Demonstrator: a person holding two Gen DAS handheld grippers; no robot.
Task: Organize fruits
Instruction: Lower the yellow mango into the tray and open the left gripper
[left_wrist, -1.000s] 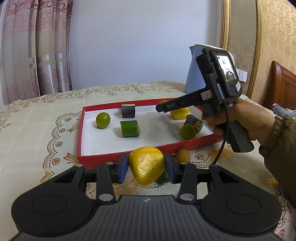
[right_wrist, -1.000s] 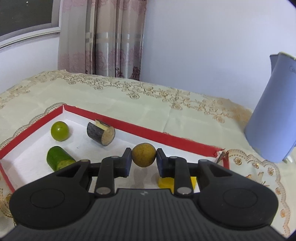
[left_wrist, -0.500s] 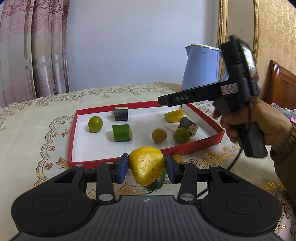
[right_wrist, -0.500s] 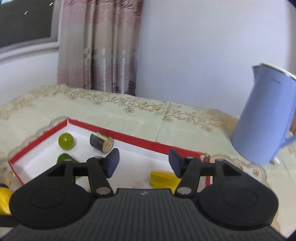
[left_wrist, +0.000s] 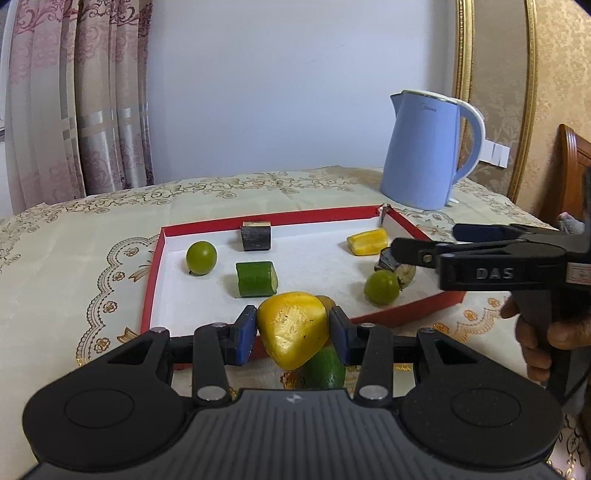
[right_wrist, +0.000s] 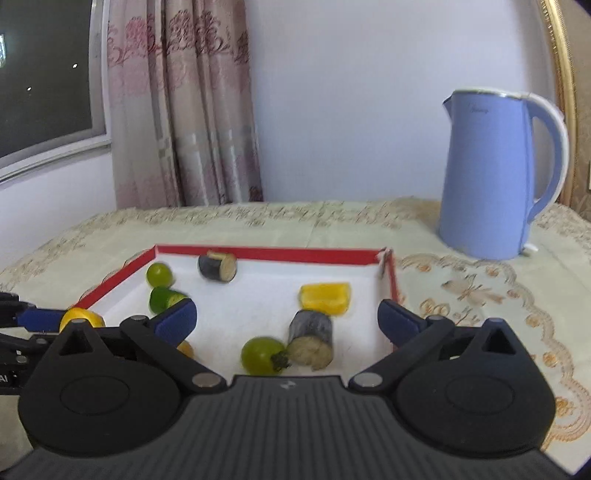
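Inside red tray, green limes, cucumber piece, yellow chunk

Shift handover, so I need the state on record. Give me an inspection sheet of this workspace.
Surface: table with an embroidered cream cloth.
Job's things: red-rimmed tray holding two green fruits, a green chunk, two dark chunks, a yellow piece and a small brownish fruit; another green piece lies outside, in front of it.
Clutter: blue kettle behind the tray.
Grippers: left gripper shut on the yellow fruit; right gripper open and empty above the tray.
Cables: nothing seen.
Surroundings: curtains, white wall, gold frame, wooden chair.
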